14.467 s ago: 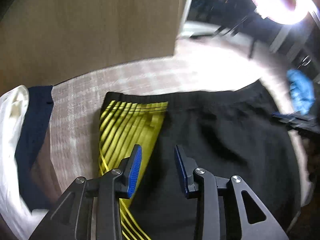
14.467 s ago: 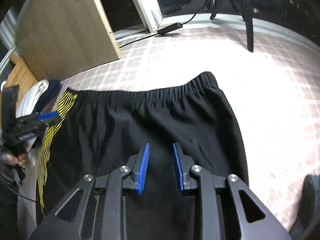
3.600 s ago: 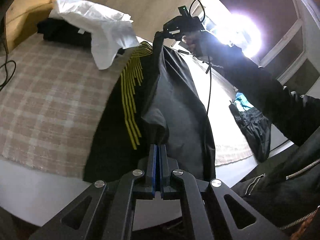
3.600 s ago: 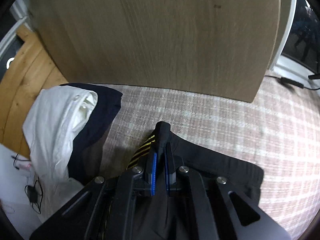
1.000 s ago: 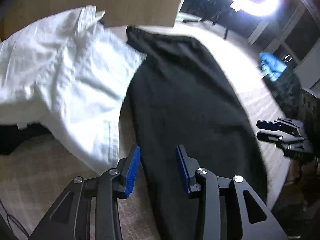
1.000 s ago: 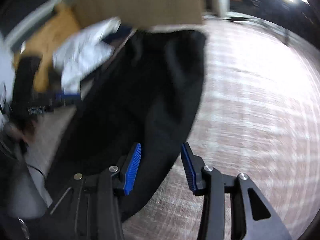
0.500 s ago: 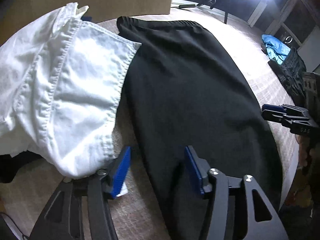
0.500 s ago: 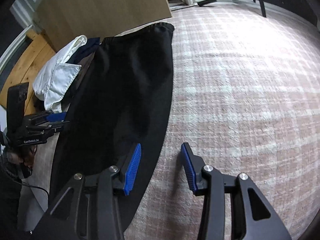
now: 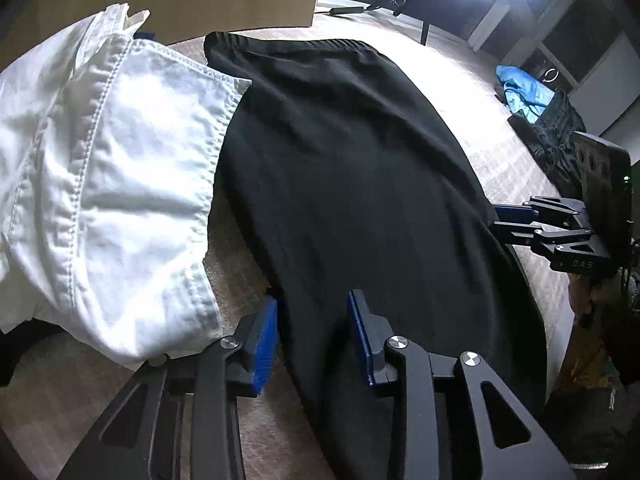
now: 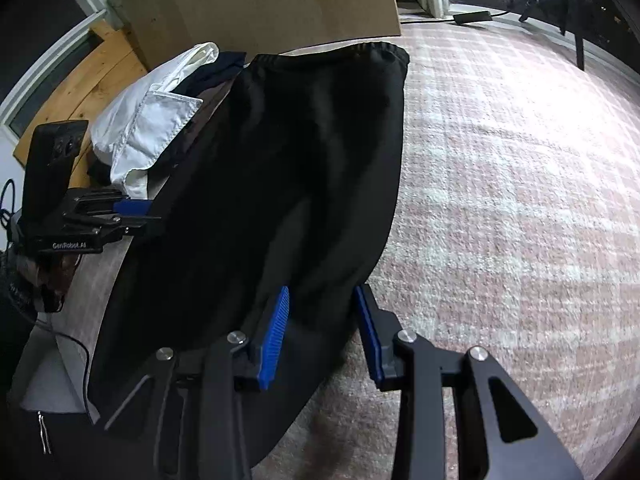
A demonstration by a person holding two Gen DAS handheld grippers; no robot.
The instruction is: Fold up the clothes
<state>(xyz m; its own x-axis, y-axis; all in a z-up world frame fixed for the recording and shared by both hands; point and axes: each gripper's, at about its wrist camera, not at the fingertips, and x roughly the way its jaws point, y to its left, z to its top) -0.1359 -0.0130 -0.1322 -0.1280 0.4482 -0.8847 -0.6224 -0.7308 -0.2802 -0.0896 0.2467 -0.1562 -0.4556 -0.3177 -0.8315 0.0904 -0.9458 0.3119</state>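
Black trousers (image 9: 360,168) lie folded lengthwise on the checked cloth, waistband at the far end; they also show in the right wrist view (image 10: 288,168). My left gripper (image 9: 312,312) is open, its jaws straddling the trousers' left edge near the lower part. My right gripper (image 10: 322,304) is open, its jaws straddling the trousers' right edge at the same height. Each gripper shows in the other's view: the right one (image 9: 520,220) and the left one (image 10: 132,212).
A white garment (image 9: 100,184) lies beside the trousers' left edge, on dark clothes (image 10: 216,66). A wooden board (image 10: 260,0) stands behind. The checked cloth (image 10: 520,200) spreads to the right. Blue and black clothes (image 9: 536,108) lie off the table's far right.
Both grippers have moved in over the trousers' edges: the left one forward over the left edge, the right one leftward over the right edge. Both stay open.
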